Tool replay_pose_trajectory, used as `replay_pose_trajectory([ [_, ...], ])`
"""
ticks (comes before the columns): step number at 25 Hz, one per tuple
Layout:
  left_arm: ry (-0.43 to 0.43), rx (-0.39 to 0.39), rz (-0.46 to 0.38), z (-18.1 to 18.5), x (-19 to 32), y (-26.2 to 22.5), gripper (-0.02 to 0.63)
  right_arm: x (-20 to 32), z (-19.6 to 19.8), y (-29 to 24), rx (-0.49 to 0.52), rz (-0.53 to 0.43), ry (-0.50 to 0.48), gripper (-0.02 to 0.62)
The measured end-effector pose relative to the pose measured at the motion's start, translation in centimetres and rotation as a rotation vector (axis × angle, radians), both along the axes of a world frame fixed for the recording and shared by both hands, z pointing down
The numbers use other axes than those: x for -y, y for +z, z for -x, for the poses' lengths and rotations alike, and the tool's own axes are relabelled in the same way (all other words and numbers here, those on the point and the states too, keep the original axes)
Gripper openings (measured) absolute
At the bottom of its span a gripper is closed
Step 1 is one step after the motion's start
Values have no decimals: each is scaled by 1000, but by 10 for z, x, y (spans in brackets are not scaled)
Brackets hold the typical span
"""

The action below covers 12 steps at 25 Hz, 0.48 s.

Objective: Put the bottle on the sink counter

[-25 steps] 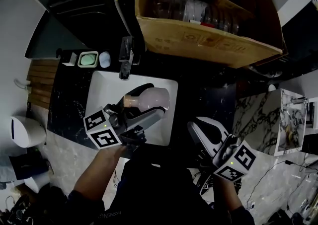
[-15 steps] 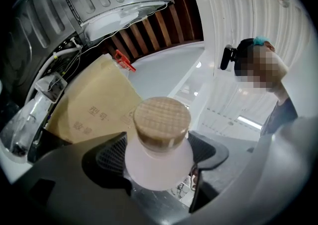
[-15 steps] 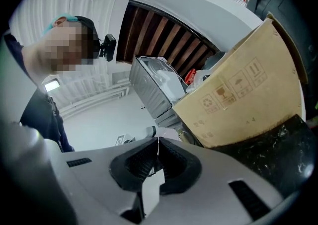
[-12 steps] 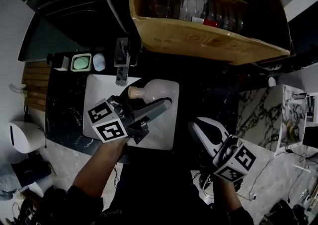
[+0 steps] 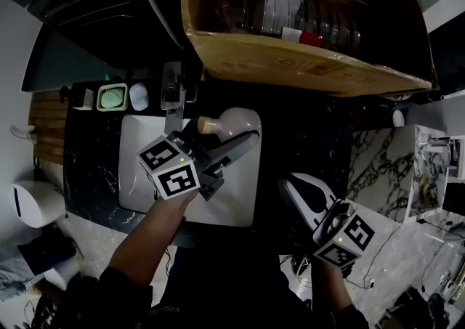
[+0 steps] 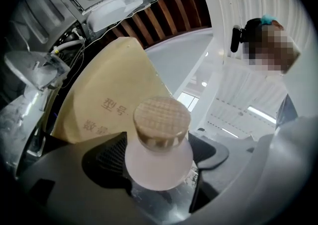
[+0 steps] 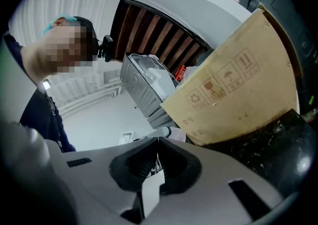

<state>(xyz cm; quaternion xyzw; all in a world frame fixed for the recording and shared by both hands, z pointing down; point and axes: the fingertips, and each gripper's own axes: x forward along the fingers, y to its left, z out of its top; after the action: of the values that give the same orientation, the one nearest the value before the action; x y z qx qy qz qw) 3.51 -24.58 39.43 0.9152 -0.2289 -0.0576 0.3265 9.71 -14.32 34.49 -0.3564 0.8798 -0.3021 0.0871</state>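
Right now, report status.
Left gripper shut on pale pink round bottle, cork stopper. Right gripper shut, empty. Bottle over white sink basin. Brown cardboard box beyond.

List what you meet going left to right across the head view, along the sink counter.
green soap dish → faucet → bottle → right gripper

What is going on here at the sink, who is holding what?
A person works with a hand-held gripper in each hand. The left hand-held gripper is shut on a pale pink round bottle with a tan textured cap, holding it in the air over the back part of the white rectangular sink basin. The bottle is not yet set on the black marbled counter. The right hand-held gripper is shut, empty, and off to the right.
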Motion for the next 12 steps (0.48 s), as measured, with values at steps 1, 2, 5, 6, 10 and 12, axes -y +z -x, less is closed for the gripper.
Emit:
replay_pose_trajectory([
  [1,-5,14,-1,-1,4,4,387,2,-1,2,0,4,1,28],
  [2,-10,28,-2,-2,7,8,387,3,-1,3,0,7,1,28],
  [5,-15,60,-7,-4,17,17,387,8,-3,7,1,16,4,28],
  [6,-15,70,-9,-5,20,20,387,10,-3,8,2,19,6,28],
  [10,-23,106,-1,-9,31,35,387,14,-4,16,7,36,11,28],
  [12,-27,129,2,-10,35,44,387,14,-4,19,9,40,13,28],
])
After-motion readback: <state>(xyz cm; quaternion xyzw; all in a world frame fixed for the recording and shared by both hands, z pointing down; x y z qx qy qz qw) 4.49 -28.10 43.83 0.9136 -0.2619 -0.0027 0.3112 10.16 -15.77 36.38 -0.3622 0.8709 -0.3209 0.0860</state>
